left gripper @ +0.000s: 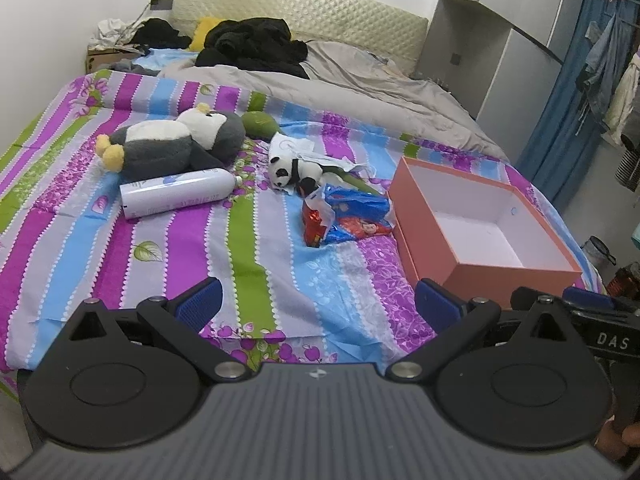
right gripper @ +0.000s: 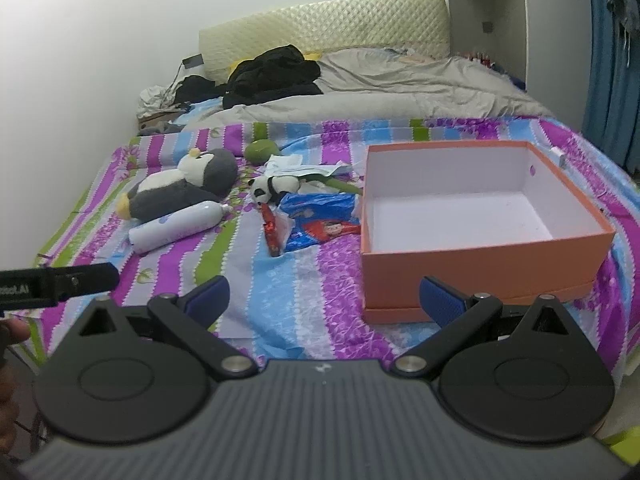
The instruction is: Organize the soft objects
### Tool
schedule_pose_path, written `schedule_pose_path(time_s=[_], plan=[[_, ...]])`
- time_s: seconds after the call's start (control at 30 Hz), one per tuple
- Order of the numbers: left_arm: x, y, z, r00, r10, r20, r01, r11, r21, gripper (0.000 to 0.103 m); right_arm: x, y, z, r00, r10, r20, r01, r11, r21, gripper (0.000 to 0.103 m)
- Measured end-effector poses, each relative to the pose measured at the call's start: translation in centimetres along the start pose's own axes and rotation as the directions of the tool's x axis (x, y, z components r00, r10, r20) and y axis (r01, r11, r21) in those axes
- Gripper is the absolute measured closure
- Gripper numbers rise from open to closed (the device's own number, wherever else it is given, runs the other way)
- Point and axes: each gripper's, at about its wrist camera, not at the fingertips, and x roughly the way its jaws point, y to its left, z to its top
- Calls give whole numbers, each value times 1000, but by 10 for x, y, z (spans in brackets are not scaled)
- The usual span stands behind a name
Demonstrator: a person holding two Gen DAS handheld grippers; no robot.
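Note:
A grey and white penguin plush (left gripper: 176, 140) (right gripper: 188, 186) lies on the striped bedsheet at the left. A small panda plush (left gripper: 290, 170) (right gripper: 272, 189) lies near the middle, beside a green plush (left gripper: 260, 124) (right gripper: 262, 150). An orange box (left gripper: 476, 224) (right gripper: 480, 232) with a white inside stands open at the right with nothing in it. My left gripper (left gripper: 316, 304) is open over the near sheet, well short of the toys. My right gripper (right gripper: 324, 300) is open too, its right finger close to the box's front wall.
A white bottle (left gripper: 176, 194) (right gripper: 176, 224) lies in front of the penguin. Blue and red snack bags (left gripper: 344, 216) (right gripper: 316, 222) lie left of the box. Black clothes (left gripper: 252, 46) and a grey duvet (left gripper: 360, 84) cover the bed's far end. A wardrobe (left gripper: 504, 48) stands at the right.

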Motion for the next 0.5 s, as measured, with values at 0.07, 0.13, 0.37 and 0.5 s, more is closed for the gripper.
schedule_pose_path(time_s=[0.07,0.13,0.37,0.5], plan=[[3,-2,-1,1000,-4,-9,4,1000,10,0,2,-1,0,1000,4,-6,-4,1000,11,0],[6,-2,-2,1000,-4,-12,4,1000,15,0,4,-2,-1,1000,11,-15,-11,1000,18,0],[12,0,-3,1000,-7,-17,7,1000,10,0,9,-1,-5,999,12,-35,-11,1000,22,0],[13,1,-5,1000,-6,-19,6,1000,6,0,10,-1,-5,999,10,-37,-9,1000,25,0]])
